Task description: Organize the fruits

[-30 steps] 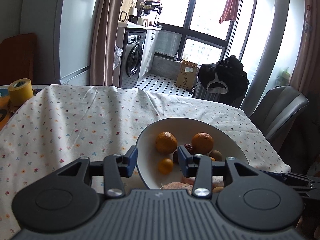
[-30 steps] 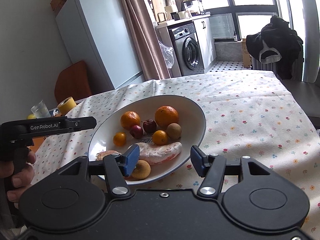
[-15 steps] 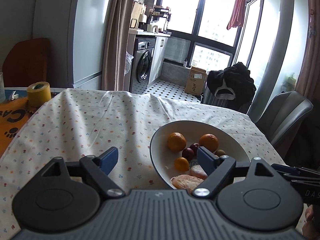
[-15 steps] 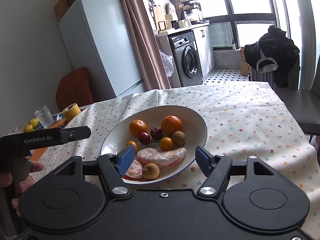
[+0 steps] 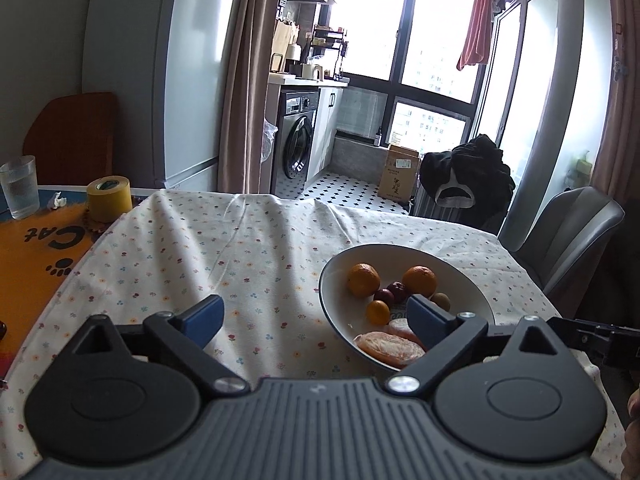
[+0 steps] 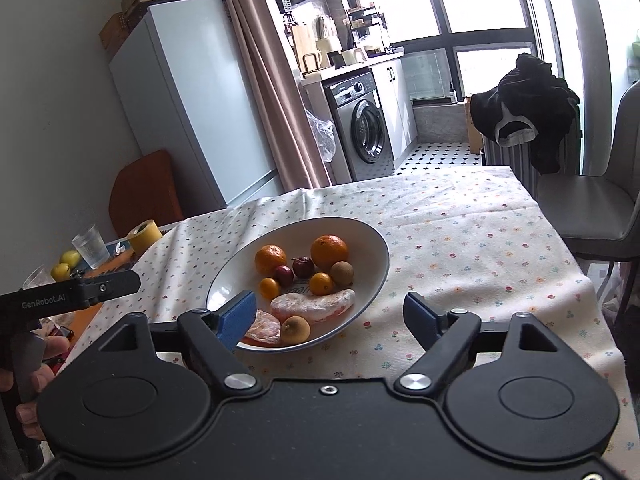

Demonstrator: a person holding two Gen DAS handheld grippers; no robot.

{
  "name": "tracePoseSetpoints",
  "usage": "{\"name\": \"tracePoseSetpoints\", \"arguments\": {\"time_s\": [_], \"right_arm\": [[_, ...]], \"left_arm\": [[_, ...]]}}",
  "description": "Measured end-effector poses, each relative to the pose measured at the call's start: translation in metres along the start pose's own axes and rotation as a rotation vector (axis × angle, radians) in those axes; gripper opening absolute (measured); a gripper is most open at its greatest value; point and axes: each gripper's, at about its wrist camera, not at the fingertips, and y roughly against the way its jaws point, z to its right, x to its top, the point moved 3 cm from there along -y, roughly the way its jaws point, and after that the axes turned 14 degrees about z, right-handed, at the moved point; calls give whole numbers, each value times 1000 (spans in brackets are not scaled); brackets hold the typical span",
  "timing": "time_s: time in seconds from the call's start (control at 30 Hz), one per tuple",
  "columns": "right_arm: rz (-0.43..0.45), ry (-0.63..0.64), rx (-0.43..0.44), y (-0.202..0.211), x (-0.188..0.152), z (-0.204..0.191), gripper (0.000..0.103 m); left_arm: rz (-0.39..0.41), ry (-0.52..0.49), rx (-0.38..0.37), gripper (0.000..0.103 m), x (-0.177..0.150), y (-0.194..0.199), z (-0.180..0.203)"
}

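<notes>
From the left wrist camera, your left gripper [image 5: 314, 314] hangs above the flowered tablecloth [image 5: 208, 248] with its blue pads spread wide and nothing between them. The white bowl [image 5: 332, 304] sits to the right, behind the right pad, and holds 2 oranges [image 5: 363, 279], a small tangerine [image 5: 377, 312], 2 dark red fruits [image 5: 391, 291] and a wrapped pink piece [image 5: 390, 348]. A roll of yellow tape [image 5: 109, 199] and a glass [image 5: 19, 187] stand at the far left.

From the right wrist camera, your right gripper [image 6: 330, 316] is also spread wide and empty, low over the near rim of the bowl [image 6: 378, 256]. Its left pad overlaps the bowl's near-left edge. A brown kiwi [image 6: 342, 273] lies beside the larger orange [image 6: 329, 251], and a second brown fruit [image 6: 295, 330] rests against the wrapped piece [image 6: 312, 306].
</notes>
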Motion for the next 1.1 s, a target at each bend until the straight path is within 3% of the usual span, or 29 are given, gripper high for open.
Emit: {"name": "tracePoseSetpoints", "arguments": {"time_s": [0.17, 0.43, 1.1], "right_arm": [[40, 3, -13, 19, 9, 4, 95], [44, 28, -12, 40, 10, -2, 102], [41, 88, 14, 105, 15, -22, 103]], "left_arm": [[15, -2, 11, 98, 2, 19, -3], [4, 1, 33, 102, 3, 47, -2], [14, -40, 21, 103, -1, 133, 4]]}}
